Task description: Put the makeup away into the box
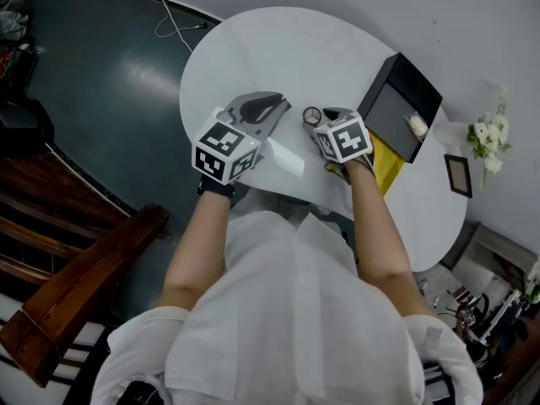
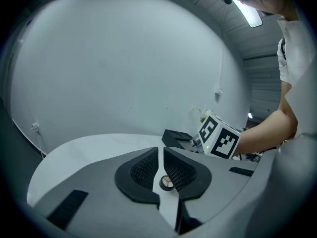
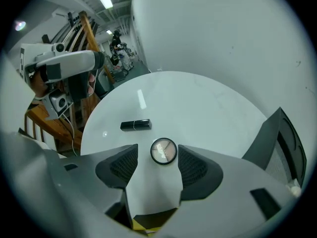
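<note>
"Head view, nearest first: what's closest?"

"A white shirt [image 1: 295, 310] and two bare forearms reaching out over a white oval tabletop [image 1: 278, 49]. Each hand carries a grey two-jaw tool topped by a cube of black-and-white markers."

"How does the left gripper [image 1: 283, 105] stand?"

"Nothing is in it. Its own view shows the black ribbed pads [image 2: 143, 170] almost together, with only a thin slit of table between them. The tips aim toward the other tool."

"And the right gripper [image 1: 322, 118]?"

"It is tilted steeply down with its jaws spread wide. The small round compact [image 1: 312, 116], silver-rimmed with tan powder under a clear lid, lies flat on the table between the tips. One pad stands clear of it. The other is just beside it, and I can't say whether it touches. The compact isn't pinched."

"Any other makeup?"

"A black lipstick tube [image 3: 135, 125] lies on its side a little beyond the compact in the right gripper view, apart from it."

"Where's the box?"

"The black square box [image 1: 396, 99] stands open on the table just right of the right hand, its grey inside showing. A small pale item [image 1: 418, 126] rests in it near one wall, too small to name. A yellow flat piece [image 1: 386, 163] lies between hand and box."

"Farther off?"

"White flowers [image 1: 488, 135] and a small dark picture frame [image 1: 458, 175] sit at the table's right end. Past the far edge is dark green floor [image 1: 101, 74] with a white cable [image 1: 173, 25]."
</note>
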{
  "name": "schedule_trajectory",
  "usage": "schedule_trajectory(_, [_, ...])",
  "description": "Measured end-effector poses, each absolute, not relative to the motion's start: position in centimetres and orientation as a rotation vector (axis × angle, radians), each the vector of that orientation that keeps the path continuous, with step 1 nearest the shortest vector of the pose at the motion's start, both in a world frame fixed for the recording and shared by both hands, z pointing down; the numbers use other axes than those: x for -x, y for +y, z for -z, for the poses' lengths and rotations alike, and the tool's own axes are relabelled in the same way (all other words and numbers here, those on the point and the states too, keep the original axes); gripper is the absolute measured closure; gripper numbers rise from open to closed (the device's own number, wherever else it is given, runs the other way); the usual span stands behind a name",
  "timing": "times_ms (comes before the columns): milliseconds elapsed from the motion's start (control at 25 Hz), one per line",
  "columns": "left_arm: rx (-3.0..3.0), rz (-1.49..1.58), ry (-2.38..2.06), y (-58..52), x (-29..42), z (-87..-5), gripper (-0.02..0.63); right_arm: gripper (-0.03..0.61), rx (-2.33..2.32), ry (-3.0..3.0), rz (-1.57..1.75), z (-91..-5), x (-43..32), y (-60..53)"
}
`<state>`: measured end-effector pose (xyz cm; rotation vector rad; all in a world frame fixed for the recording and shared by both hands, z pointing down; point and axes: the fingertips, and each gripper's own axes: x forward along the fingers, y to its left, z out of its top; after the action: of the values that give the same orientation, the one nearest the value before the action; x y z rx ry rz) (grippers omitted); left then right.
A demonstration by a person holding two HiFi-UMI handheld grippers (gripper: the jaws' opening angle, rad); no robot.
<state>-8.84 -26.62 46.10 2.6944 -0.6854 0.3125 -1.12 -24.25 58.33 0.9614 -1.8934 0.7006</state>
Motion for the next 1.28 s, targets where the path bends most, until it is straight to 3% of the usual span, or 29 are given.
schedule_trajectory(760, [-2.648, -0.322, -0.749, -25.8, 10.9, -47.0, 0.589, 0.345, -0.82, -1.78, -0.66, -62.5, 1.9, -24.7])
schedule_trajectory(1280, [-2.678, -0.327, -0.712, -25.6, 10.0, -46.4, 0.589, 0.36, -0.915, -1.797, -0.647, -60.9, 1.0, -25.4])
